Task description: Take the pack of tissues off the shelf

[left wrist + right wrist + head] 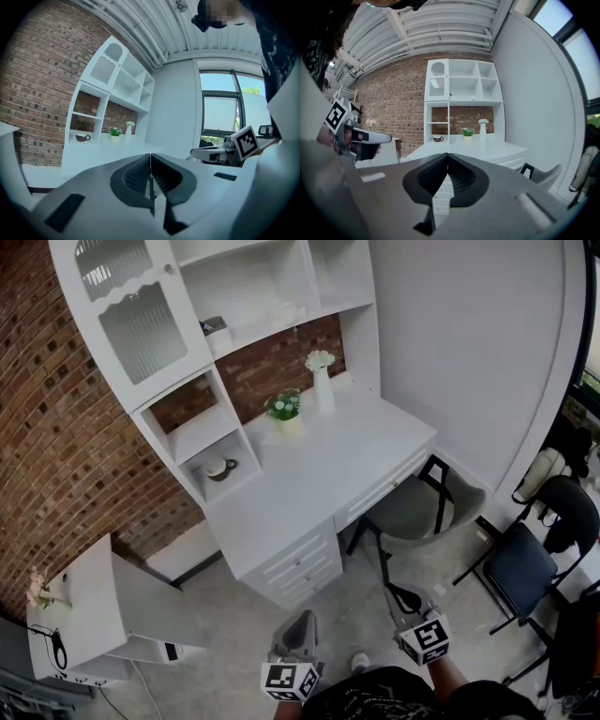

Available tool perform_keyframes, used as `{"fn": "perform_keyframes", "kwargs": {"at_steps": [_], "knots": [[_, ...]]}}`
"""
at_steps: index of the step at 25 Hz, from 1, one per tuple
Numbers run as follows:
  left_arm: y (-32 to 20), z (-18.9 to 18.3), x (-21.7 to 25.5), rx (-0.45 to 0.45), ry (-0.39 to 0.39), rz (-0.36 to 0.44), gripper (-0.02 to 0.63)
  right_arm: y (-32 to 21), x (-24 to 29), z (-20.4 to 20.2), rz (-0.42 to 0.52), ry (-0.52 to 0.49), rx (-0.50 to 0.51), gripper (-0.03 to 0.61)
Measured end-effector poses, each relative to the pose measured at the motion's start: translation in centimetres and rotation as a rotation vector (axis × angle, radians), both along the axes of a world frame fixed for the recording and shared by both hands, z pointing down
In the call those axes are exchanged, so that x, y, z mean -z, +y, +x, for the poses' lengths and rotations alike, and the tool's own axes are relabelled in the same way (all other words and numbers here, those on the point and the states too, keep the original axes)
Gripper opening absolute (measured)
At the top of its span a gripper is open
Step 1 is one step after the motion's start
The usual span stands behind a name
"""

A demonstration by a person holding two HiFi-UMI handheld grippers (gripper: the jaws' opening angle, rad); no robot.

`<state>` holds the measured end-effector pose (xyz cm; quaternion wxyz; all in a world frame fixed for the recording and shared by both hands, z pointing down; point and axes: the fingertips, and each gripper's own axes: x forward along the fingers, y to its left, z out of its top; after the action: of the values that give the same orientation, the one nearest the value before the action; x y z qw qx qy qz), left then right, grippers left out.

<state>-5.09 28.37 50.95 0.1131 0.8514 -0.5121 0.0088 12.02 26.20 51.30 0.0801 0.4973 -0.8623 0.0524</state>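
Both grippers are low and close to the body, well short of the desk. The left gripper (301,618) points toward the drawers, and its own view shows the jaws pressed tight together with nothing between them. The right gripper (392,589) is just beside it, and it's the same story: jaws clenched tip to tip, empty. Each gripper view catches the other gripper's marker cube off to one side.

Ahead is grey floor (234,634), then the drawers (298,563) under the white desk (319,474), with a grey chair (422,507) pushed in at the desk's right end. Off to the left stands a side table (80,601) with pink flowers (37,589) on its edge. Off to the right is a black chair (520,568).

At the back of the desk, a plant (284,407) and a vase (323,381) of white flowers stand side by side against the brick wall (56,446). To their left a cup (221,468) sits in the lowest cubby of the shelf unit.

Higher up is the shelf (272,329), and there are the tissues (217,334): a small boxy pack at its left end, just right of the glass door (141,329), far from both grippers. A pale thing (289,311) sits further right on the same shelf, too small to tell what it is
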Motion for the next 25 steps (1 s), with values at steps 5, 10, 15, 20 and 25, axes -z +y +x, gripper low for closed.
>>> {"fn": "perform_keyframes", "kwargs": {"at_steps": [5,10,15,20,25], "knots": [[-1.0,1.1,-0.3,0.012,-0.003,-0.010,0.011,-1.7,-0.1,1.4,0.006,-0.012,-0.012,0.004],[-2.0,0.7,-0.1,0.040,-0.009,-0.006,0.011,-2.8,-0.4,1.2,-0.010,-0.059,0.005,0.003],[-2.8,0.3,-0.1,0.063,-0.019,-0.008,0.011,-3.9,-0.1,1.5,-0.004,-0.068,-0.008,0.004],[-3.9,0.3,-0.3,0.071,-0.013,-0.016,0.011,-4.7,-0.5,1.8,-0.027,-0.055,-0.011,0.003],[-5.4,-0.3,-0.4,0.072,-0.010,-0.020,0.011,-6.2,-0.3,1.9,-0.014,-0.048,-0.034,0.004]]}}
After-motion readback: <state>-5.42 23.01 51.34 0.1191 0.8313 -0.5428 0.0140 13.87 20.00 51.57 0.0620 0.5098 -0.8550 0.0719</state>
